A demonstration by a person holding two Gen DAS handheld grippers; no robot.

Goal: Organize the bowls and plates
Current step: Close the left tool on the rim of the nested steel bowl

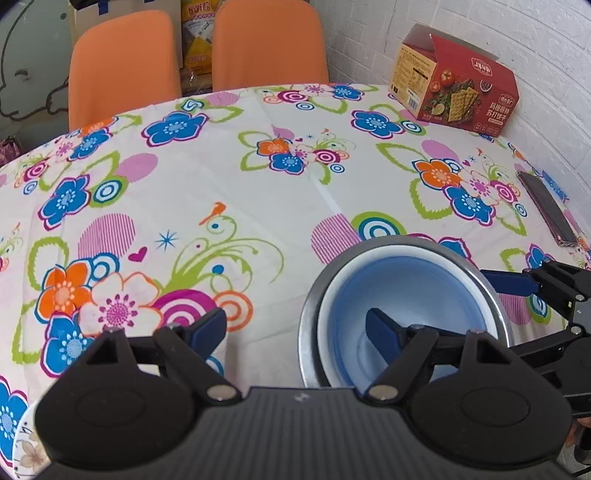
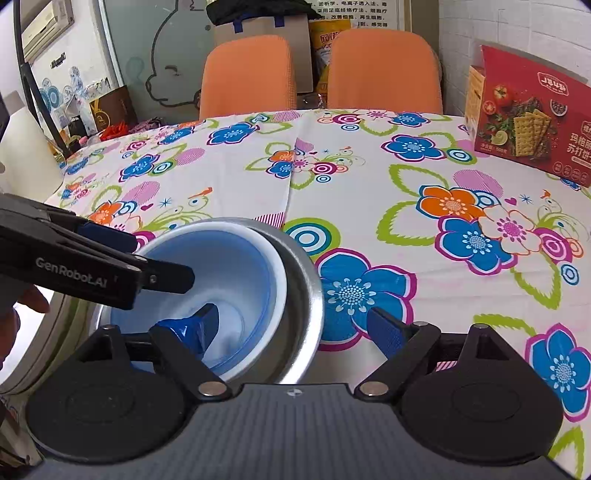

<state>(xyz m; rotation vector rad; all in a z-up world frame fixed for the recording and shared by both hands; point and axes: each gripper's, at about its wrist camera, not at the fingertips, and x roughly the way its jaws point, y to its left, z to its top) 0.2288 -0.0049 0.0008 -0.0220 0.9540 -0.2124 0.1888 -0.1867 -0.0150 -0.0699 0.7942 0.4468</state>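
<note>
While your two grippers meet over the nested bowls, little else crowds them: a red cracker box (image 1: 456, 83) stands at the far right of the table (image 1: 229, 177), a dark phone (image 1: 548, 206) lies near the right edge, and a flowered plate (image 1: 22, 448) shows at the near left corner. The blue bowl (image 1: 402, 291) sits inside a metal bowl (image 1: 308, 325) on the table. Your left gripper (image 1: 295, 328) has its fingers wide, one above the blue bowl, one over the cloth. Your right gripper (image 2: 299, 325) is wide too, straddling the rims of both bowls. The floral tablecloth covers the table; two orange chairs (image 2: 249, 75) stand behind it, by a white brick wall (image 1: 498, 29). You can read "GenRobot.AI" on the left gripper's side.
</note>
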